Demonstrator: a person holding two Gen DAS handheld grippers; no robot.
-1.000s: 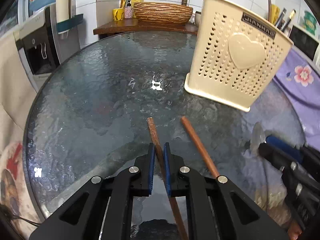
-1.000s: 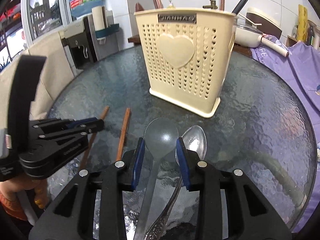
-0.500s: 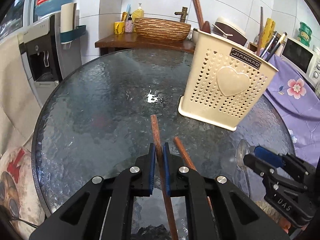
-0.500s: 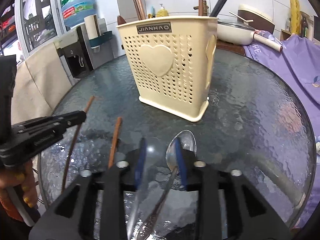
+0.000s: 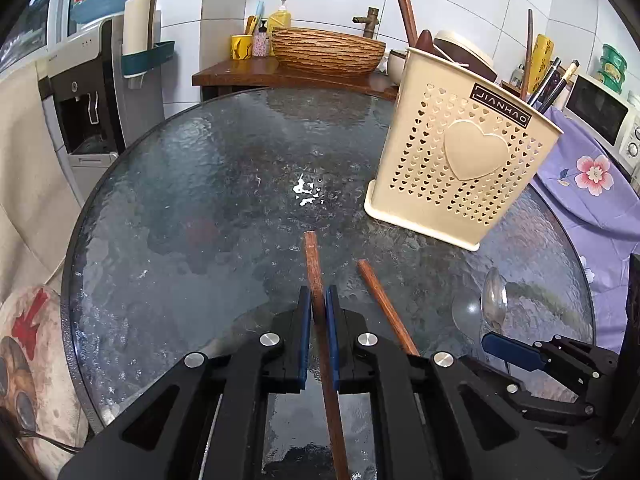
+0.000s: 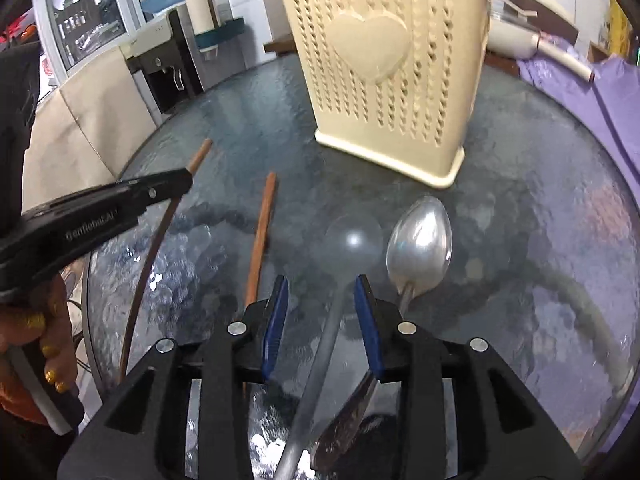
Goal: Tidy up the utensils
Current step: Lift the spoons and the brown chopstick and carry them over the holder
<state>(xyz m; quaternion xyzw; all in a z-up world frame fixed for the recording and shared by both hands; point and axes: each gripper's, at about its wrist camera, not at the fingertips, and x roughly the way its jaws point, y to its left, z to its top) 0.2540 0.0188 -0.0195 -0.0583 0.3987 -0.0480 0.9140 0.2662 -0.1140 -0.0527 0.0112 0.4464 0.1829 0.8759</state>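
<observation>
Left gripper (image 5: 316,300) has its blue pads clamped on a brown wooden chopstick (image 5: 314,264); the stick's tip pokes out past the fingers over the middle of the round glass table (image 5: 168,200), its rear end runs down out of frame. Second chopstick (image 5: 380,296) lies flat on the glass just beside it, lower end hidden behind the gripper body. Right gripper (image 6: 322,298) jaws stand apart, straddling the handle of a translucent plastic spoon (image 6: 352,236); pads don't touch it. Its bowl nearly vanishes against the glass, outline hard to make out. Metal spoon (image 6: 420,240) lies just beside it, bowl up, handle passing under the right-hand finger and cut off at the frame bottom. All four utensils sit toward the near edge of the table. Cream perforated utensil holder (image 5: 460,168) with a raised heart stands upright toward the far right edge; dark handles stick out of its top, contents otherwise hidden. In the right wrist view the holder's top is cropped and blurred. A hand (image 6: 40,344) grips the left tool.
</observation>
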